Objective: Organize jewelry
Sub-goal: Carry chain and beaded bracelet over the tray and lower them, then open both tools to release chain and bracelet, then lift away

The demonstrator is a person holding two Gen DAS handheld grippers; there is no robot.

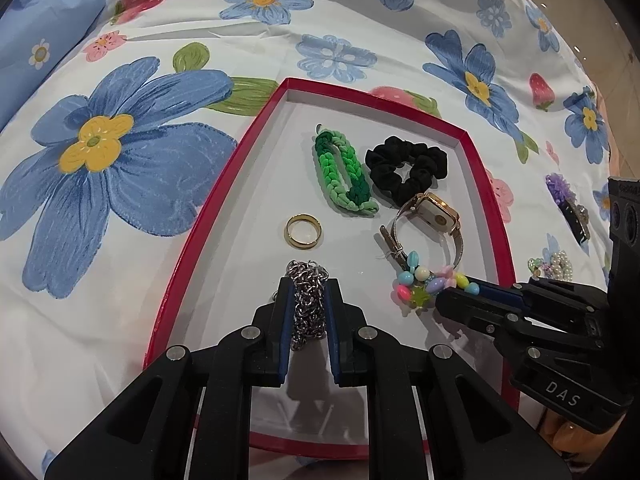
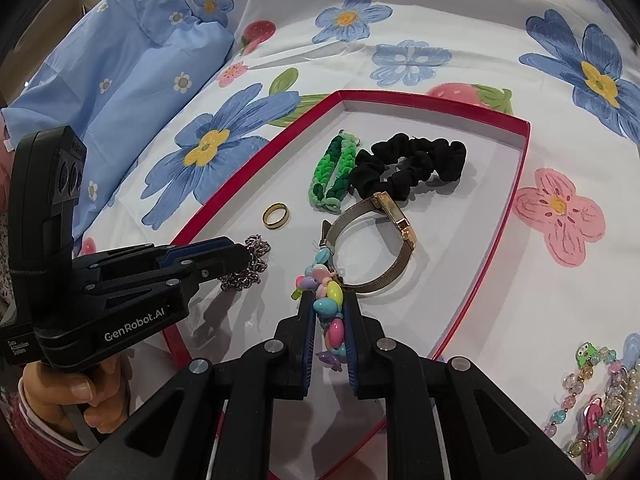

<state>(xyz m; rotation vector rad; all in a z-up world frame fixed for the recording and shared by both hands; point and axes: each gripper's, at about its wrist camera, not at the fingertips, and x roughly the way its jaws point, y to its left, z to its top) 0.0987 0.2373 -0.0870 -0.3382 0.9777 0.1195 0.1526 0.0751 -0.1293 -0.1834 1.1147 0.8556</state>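
A floral bedsheet (image 1: 132,208) printed with large blue flowers and strawberries covers the whole work surface, with a plain blue pillow (image 2: 120,76) lying at its far left corner. On the sheet sits a shallow red-rimmed tray (image 1: 494,204) with a white floor, which holds all the sorted jewelry.

The left gripper (image 1: 308,300) reaches over the tray's near edge; its blue-padded fingers are pinched on a silver chain (image 1: 306,280), whose links bunch between the pads and spill forward onto the tray floor. The right gripper (image 2: 329,316) enters beside it, its fingers pinched on a pastel bead bracelet (image 2: 326,300), the beads stacked in the gap and the bracelet's far end touching the watch strap.

Farther back in the tray lie a black scrunchie (image 1: 406,168) and, just left of it, a green braided band (image 1: 344,168), the two touching in the right wrist view. A gold-cased watch (image 1: 434,210) with a mesh strap stands on edge just in front of the scrunchie. A gold ring (image 1: 303,231) lies flat on its own, near the chain and apart from the band.

Outside the tray, on the sheet to the right, rest a cluster of bead and pearl pieces (image 2: 600,396) and a purple hair clip (image 1: 566,200)
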